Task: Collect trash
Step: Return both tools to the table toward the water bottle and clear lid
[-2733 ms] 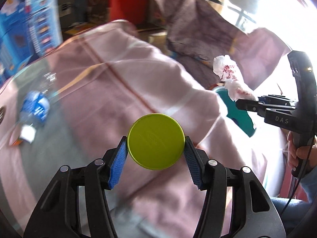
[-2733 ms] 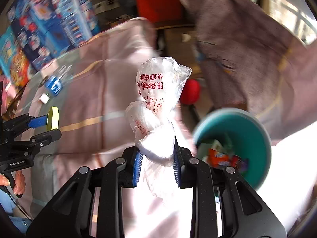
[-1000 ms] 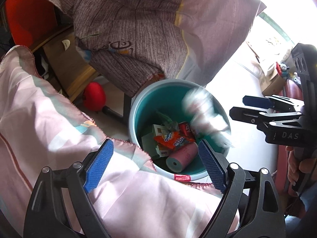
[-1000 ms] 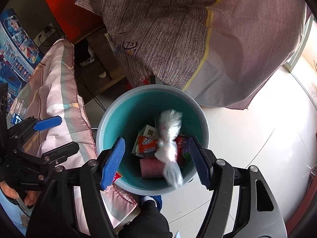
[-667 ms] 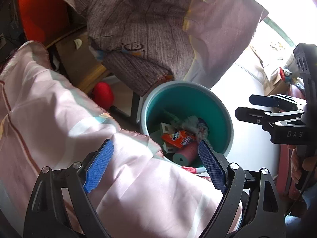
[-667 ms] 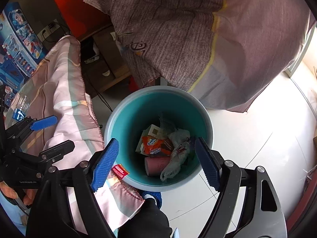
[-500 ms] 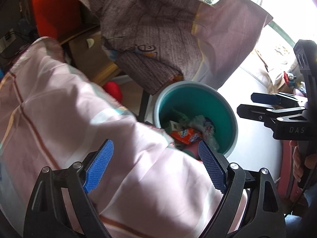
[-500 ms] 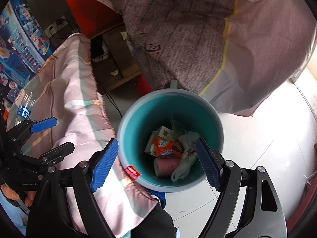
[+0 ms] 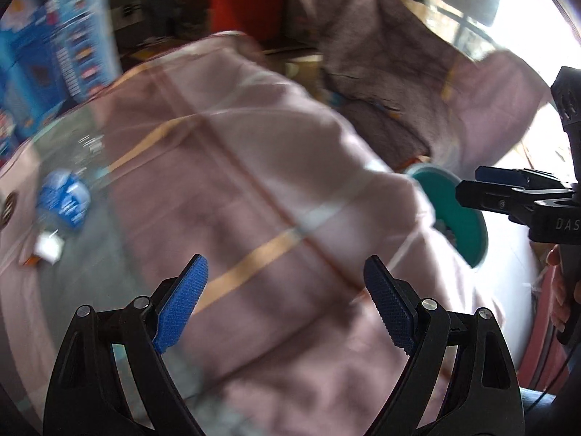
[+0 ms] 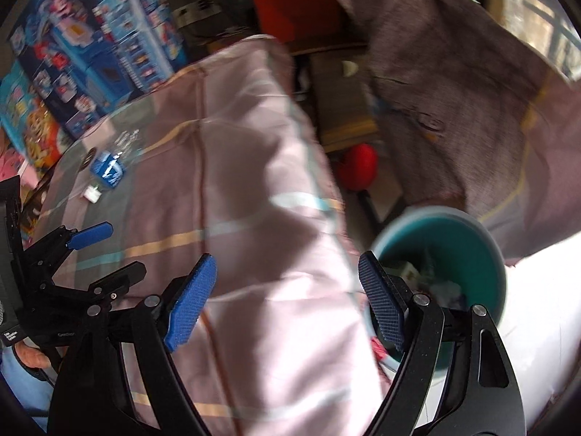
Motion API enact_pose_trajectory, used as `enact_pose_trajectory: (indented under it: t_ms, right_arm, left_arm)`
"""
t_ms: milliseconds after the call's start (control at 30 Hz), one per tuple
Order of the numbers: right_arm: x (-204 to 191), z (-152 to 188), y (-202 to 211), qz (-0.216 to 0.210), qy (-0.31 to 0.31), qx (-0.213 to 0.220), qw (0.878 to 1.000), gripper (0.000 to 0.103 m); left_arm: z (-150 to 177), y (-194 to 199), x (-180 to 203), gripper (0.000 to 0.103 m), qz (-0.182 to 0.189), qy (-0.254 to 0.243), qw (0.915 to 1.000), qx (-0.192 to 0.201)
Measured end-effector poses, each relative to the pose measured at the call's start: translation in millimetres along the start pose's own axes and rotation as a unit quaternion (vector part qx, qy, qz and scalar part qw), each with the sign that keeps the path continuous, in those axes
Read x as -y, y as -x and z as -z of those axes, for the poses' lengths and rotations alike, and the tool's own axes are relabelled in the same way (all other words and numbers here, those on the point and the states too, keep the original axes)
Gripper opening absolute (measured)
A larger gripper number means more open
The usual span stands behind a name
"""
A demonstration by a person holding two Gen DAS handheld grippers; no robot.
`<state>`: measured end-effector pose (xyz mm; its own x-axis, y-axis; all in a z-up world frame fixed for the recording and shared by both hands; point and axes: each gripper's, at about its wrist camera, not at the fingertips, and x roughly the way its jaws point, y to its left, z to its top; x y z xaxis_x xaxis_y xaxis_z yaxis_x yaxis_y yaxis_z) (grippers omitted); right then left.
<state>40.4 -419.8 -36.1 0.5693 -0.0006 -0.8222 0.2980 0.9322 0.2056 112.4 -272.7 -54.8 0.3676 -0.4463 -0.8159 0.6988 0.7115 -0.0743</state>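
My left gripper [image 9: 287, 298] is open and empty above the pink-clothed table [image 9: 254, 167]. My right gripper [image 10: 287, 298] is open and empty over the table's right edge; it also shows in the left wrist view [image 9: 508, 190]. A teal trash bin [image 10: 472, 239] with wrappers inside stands on the floor to the right; its rim shows in the left wrist view [image 9: 468, 225]. A crushed plastic bottle with a blue label [image 9: 63, 201] and white cap lies on the table at far left; it also shows in the right wrist view [image 10: 107, 169].
Blue toy boxes [image 10: 98, 43] stand at the table's far left. A grey-brown cloth [image 10: 472, 72] drapes over furniture behind the bin. A red ball [image 10: 357, 167] lies on the floor under the table's edge. The white floor [image 10: 544, 309] lies right of the bin.
Both grippers have swung left, away from over the bin and back toward the table. The bottle has come into view. Both stay open and empty.
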Motion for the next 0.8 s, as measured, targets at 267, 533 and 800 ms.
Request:
enact_pose_trajectory:
  t_ms: [267,533,800]
  right_arm:
    - [-89.3,-28.1,-31.2,-0.033,0.067,-0.018,0.997,0.077]
    - [-179.8,-58.3,-79.2,-0.038,0.134,-0.045,0.989,0.077]
    - [-254.8,-92.8,-121.8,-0.035,0.173,-0.052,0.983,0.077]
  left_arm:
    - [35.7,35.2,-103.8,0.088,-0.062,0.079,0.9948,0.017]
    - [58.9,48.1,-186.6,0.088,-0.119,0.117,0.986,0.01]
    - [59.7,55.3,-260.0,0.088,-0.132,0.162,0.9777,0.021]
